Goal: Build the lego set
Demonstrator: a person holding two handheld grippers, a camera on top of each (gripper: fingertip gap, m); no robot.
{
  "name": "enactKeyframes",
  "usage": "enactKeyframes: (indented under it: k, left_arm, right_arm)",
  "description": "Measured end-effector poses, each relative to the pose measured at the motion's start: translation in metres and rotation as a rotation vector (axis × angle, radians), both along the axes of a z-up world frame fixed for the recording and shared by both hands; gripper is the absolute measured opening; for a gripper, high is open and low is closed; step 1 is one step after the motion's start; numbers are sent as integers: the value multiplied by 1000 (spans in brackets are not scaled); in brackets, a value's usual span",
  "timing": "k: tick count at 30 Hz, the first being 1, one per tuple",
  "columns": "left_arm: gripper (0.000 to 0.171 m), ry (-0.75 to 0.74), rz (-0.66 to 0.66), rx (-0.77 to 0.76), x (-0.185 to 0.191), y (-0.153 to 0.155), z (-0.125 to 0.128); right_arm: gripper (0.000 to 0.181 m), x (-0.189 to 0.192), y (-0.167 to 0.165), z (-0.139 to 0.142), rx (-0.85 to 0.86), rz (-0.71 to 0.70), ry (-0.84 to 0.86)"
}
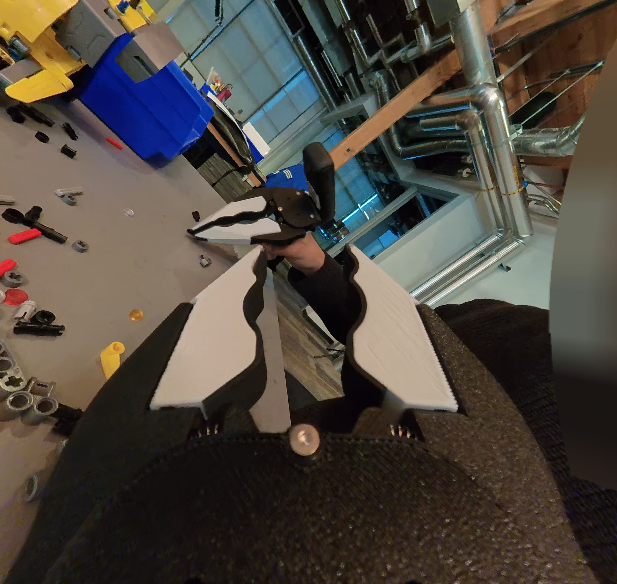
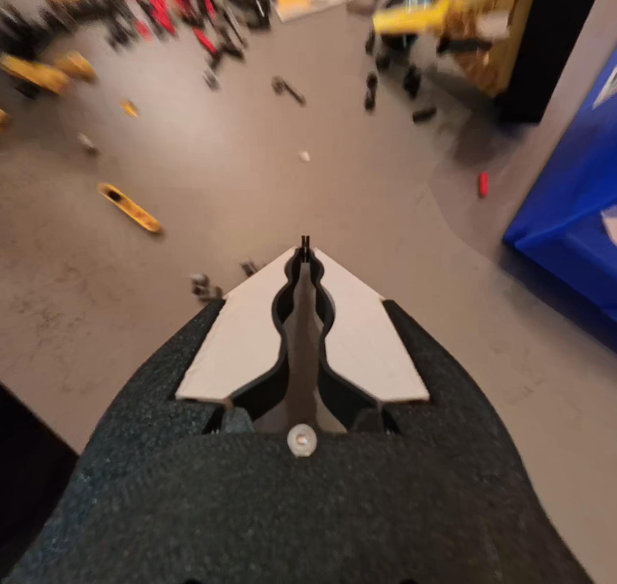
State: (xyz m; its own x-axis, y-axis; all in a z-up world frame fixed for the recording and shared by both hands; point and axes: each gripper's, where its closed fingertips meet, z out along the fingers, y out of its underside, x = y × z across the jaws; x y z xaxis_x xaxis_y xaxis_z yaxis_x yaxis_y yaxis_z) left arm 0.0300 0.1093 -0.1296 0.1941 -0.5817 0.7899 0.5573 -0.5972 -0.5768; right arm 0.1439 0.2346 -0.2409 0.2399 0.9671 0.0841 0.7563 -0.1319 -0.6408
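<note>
My left gripper (image 1: 305, 250) is open and empty, tilted sideways off the edge of the grey table (image 1: 140, 250), with its fingers spread wide. My right gripper (image 2: 304, 250) is shut on a small black pin (image 2: 304, 241) that sticks out past its tips, just above the table (image 2: 233, 173). In the left wrist view the right gripper (image 1: 193, 233) shows ahead, held by a hand in a dark sleeve (image 1: 320, 277), with its tips close to the table surface. The right wrist view is blurred by motion.
A blue bin (image 1: 143, 113) stands at the table's far side and shows in the right wrist view (image 2: 574, 207). A yellow and grey toy vehicle (image 1: 50, 16) sits behind it. Several loose black, red, grey and yellow parts lie scattered, among them a yellow beam (image 2: 130, 207) and a red pin (image 2: 483, 183). The grippers' ends are close to 20 cm from one another.
</note>
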Motion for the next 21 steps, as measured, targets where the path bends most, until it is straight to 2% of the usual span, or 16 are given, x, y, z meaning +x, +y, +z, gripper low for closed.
enactKeyframes:
  k: [4,7,10,13,16,20,21]
  left_arm:
    - [47,-12,33,9,-5,2,2]
    - [55,12,63,-6,-5,6,-2]
    - [58,73,72,-3,0,6,-6]
    - [49,134,66,11,6,4,-10]
    - [34,111,25,32,10,-1,-5]
    - [30,49,-34,35,14,-7,0]
    - [24,55,-46,33,16,-8,-1]
  right_arm:
    - [3,-43,-41,63,30,127,285]
    - [3,-69,-80,100,175,255,350]
    - [4,-88,-110,109,302,325,298]
    - [4,-99,-128,113,435,384,261]
    - [4,-102,-131,113,557,411,207]
    - [4,-105,-133,109,614,433,169]
    - [4,-105,-134,110,622,440,174]
